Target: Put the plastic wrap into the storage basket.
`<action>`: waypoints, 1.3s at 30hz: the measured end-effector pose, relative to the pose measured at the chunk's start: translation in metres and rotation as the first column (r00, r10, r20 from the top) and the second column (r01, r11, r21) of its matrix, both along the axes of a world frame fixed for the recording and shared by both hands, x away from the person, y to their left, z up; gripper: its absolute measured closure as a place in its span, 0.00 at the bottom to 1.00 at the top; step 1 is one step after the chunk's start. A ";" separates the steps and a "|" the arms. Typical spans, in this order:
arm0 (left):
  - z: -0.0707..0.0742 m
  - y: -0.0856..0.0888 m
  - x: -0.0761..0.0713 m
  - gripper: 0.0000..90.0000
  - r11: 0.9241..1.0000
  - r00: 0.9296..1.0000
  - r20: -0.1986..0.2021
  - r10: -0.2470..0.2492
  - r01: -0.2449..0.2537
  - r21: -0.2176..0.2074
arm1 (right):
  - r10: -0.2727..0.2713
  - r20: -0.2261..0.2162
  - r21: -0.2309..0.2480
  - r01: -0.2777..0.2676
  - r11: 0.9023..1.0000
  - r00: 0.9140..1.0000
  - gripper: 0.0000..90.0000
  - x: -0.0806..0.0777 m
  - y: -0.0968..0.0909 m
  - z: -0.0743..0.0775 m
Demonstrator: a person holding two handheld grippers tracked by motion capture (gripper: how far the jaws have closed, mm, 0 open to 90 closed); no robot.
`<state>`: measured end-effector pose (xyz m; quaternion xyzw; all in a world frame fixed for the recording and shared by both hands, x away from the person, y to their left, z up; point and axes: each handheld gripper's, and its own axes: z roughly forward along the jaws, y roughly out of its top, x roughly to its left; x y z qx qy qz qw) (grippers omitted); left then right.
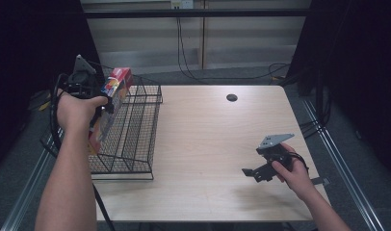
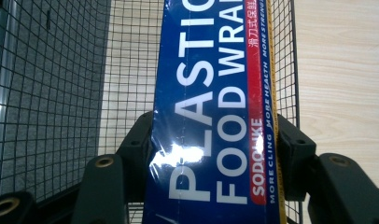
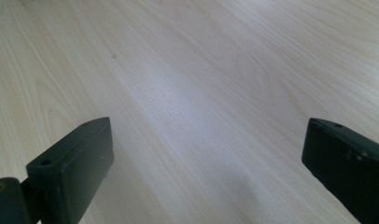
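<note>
High view: left claw (image 1: 103, 103) clamps food wrap box (image 1: 111, 103) over wire basket (image 1: 136, 134); right claw (image 1: 254, 172) apart.

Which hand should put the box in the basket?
Left. The left gripper already grips the box right above the basket. The right gripper is open, holds nothing and sits far across the table.

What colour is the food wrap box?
Dark blue with white lettering and a red stripe, clearest in the left gripper view.

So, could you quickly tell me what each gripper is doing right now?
Left gripper: closed on the plastic food wrap box.
Right gripper: open, holding nothing.
</note>
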<state>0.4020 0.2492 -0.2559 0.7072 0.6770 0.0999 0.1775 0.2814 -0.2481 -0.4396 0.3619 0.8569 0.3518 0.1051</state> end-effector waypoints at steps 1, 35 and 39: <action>0.001 0.000 0.000 0.48 1.000 1.000 0.003 0.002 -0.002 -0.003 | 0.000 -0.001 0.001 0.000 1.000 1.000 0.02 0.000 0.000 0.000; -0.011 0.032 -0.009 0.48 0.987 0.988 -0.006 0.155 -0.155 0.030 | 0.005 -0.005 -0.006 -0.005 1.000 1.000 0.02 0.000 0.001 -0.002; -0.013 0.033 -0.009 0.47 0.987 0.987 -0.007 0.160 -0.160 0.027 | 0.003 -0.005 -0.006 -0.003 1.000 1.000 0.02 0.000 0.002 -0.003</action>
